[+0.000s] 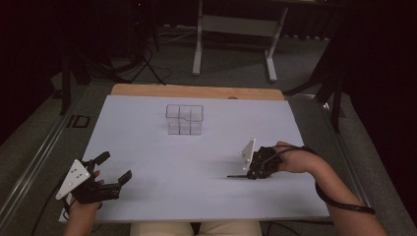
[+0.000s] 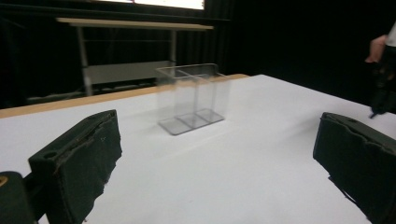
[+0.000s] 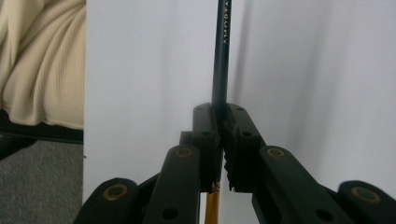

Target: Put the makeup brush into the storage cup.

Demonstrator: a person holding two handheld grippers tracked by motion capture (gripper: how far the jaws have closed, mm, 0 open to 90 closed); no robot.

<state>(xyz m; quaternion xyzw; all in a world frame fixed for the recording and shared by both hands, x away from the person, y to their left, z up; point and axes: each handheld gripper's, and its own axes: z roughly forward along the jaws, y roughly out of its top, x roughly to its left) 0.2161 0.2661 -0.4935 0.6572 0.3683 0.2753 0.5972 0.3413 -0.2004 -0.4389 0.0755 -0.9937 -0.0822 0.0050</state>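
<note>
My right gripper [image 3: 219, 140] clamps a dark slim pencil [image 3: 221, 56] near the white counter's [image 1: 196, 187] right edge; left gripper's [image 1: 114, 171] fingers [image 2: 79, 163] stand apart before the clear plastic divided box [image 1: 184, 119].

Legible lettering: one item. Pale capitals run lengthwise along the dark pencil [image 3: 221, 51], just beyond the jaws clamped on it in the right gripper view. Reads roughly "AMORVA"; first and last characters uncertain, cut off at frame edge.
</note>
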